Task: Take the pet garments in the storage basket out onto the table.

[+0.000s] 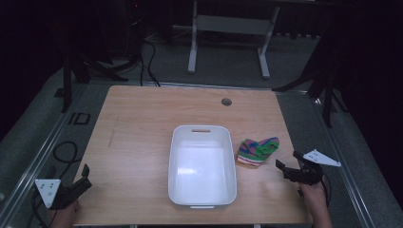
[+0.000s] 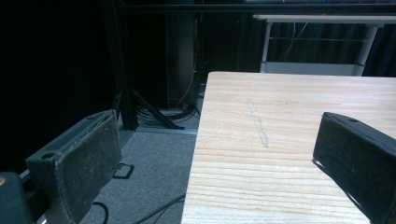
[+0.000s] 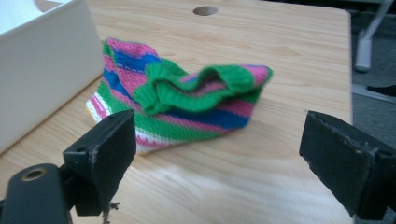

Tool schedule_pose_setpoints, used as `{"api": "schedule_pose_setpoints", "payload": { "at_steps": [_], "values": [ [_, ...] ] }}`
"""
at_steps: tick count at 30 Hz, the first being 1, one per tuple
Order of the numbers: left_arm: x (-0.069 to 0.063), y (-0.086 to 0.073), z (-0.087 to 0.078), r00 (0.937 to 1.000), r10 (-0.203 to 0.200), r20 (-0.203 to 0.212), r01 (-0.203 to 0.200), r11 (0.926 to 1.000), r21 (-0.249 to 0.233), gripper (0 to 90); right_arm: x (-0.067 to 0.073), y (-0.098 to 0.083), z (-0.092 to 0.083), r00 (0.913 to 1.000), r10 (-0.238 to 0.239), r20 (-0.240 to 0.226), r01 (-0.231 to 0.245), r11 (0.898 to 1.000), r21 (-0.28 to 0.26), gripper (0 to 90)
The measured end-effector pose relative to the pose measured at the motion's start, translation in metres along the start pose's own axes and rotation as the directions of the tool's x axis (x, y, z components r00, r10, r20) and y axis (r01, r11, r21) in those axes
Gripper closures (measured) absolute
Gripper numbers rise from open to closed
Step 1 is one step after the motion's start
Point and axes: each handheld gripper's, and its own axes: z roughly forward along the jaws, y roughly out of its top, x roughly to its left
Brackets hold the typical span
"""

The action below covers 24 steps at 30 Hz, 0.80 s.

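Lying beside the unmarked white bin [image 1: 202, 166], a striped knit cloth [image 1: 257, 150].

I count one wooden table [image 1: 142, 123], in the middle of the high view. It has one small round hole [image 1: 226, 101], near the top of the table. One white tub [image 1: 202, 164] sits in the middle of the frame. One stripy knitted sock [image 1: 257, 150] lies just right of the tub. I have two grippers: my left gripper [image 1: 81, 179] at the lower left and my right gripper [image 1: 288, 164] at the lower right. Each one has two black jaws, spread apart, so four jaws in all. Two hands hold them.
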Motion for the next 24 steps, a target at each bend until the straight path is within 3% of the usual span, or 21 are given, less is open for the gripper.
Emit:
{"api": "schedule_pose_setpoints", "payload": {
  "at_steps": [4,10,15,19,24],
  "values": [
    [0.000,0.000,0.000,1.0000,0.000,0.000,0.000,1.0000,0.000,1.3,-0.002,-0.014,-0.009,0.9990,0.016,0.042,-0.014,0.999,-0.030,10.7],
    [0.000,0.000,0.000,1.0000,0.001,-0.001,-0.001,1.0000,0.000,1.3,-0.002,-0.032,-0.016,0.9985,0.028,0.048,-0.027,0.999,-0.019,10.7],
    [-0.001,0.000,0.000,1.0000,0.003,-0.002,-0.003,1.0000,-0.002,1.3,0.002,-0.043,-0.019,0.9931,0.015,0.116,-0.011,0.999,-0.037,10.7],
    [-0.001,0.000,0.000,1.0000,0.002,-0.002,-0.002,1.0000,-0.001,1.3,0.003,-0.051,-0.022,0.9844,0.023,0.175,-0.013,0.998,-0.059,10.7],
    [-0.001,0.000,0.000,1.0000,0.004,-0.001,-0.004,1.0000,-0.001,1.3,0.001,-0.055,-0.028,0.9612,0.035,0.274,-0.006,0.995,-0.104,10.7]
  ]
}}
